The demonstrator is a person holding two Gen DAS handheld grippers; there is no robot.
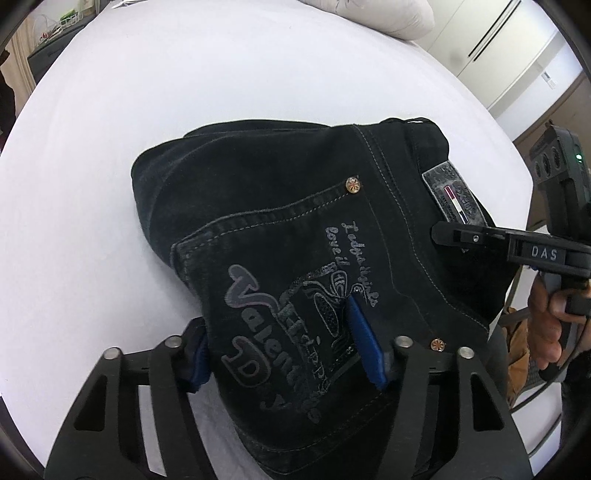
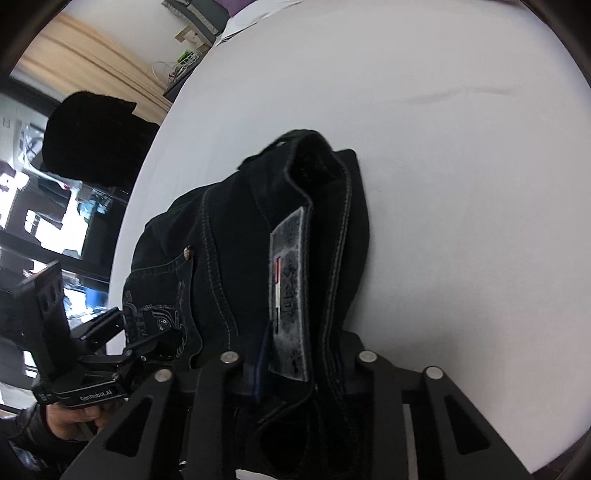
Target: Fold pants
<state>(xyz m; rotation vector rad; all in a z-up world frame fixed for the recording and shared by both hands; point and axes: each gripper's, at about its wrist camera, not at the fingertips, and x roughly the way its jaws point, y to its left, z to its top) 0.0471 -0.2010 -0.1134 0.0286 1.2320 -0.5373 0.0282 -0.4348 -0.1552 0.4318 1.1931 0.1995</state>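
The left gripper (image 1: 280, 343) is clenched on the folded black pants (image 1: 288, 229). Its blue pads (image 1: 364, 339) sit on either side of a thick fold of denim at the back-pocket end, one pad lying over the pocket's grey lettering, the other tucked against the fold's outer edge. Fabric fills the gap between them.

The right gripper (image 2: 295, 369) grasps the same pants (image 2: 258, 240) at the waistband. In its own wrist view the waistband runs straight down between the two fingers, and the grey brand patch (image 2: 290, 302) with its red and white stripes lies right in the gap. From the left wrist view, the right gripper's black fingers (image 1: 480, 240) are seen from the side, nearly together, with the tips at the waistband just below that patch (image 1: 454, 195). A hand (image 1: 550, 321) wraps the handle behind it.

The pants are a compact, several-layered bundle resting on a white bed (image 1: 184, 110), close to its near edge. The back pocket (image 1: 280, 258) faces up, with grey stitching, printed script and two copper rivets (image 1: 352, 184) at its corners. The waistband end stands slightly raised and open in the right wrist view.

A pale pillow (image 1: 384, 18) lies at the far side of the bed. White cabinet doors (image 1: 517, 55) stand beyond it. In the right wrist view the left gripper's body (image 2: 92, 373) shows at lower left, held in a hand (image 2: 70, 417).
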